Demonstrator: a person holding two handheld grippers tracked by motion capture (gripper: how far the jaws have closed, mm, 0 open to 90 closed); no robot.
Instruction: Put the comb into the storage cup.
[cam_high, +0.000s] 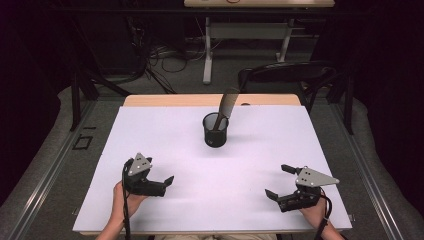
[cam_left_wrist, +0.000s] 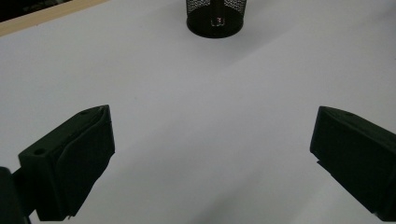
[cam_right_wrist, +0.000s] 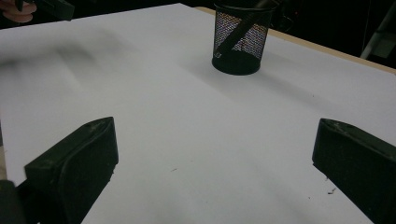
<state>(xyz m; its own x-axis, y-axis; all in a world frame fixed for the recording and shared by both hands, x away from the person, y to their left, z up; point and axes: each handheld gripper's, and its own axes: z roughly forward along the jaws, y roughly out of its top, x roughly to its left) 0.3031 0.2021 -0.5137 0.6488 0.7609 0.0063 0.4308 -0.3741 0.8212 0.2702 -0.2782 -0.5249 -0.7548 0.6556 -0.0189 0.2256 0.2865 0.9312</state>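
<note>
1. Black mesh pen cup (cam_high: 216, 131) stands upright on white sheet (cam_high: 210, 200), far-centre of table, well apart from both grippers
2. Dark flat tool, looks like a comb (cam_high: 227, 106), sits in cup, leaning toward far right; top sticks out well above rim
3. L gripper (cam_high: 159, 184) near left front of sheet, jaws spread wide, nothing between them; hand at its rear
4. R gripper (cam_high: 280, 181) near right front, jaws also wide apart, holding nothing
5. Both gripper views: cup ahead, bare sheet between jaws
6. Wood table edge (cam_high: 150, 100) shows beyond sheet
</note>
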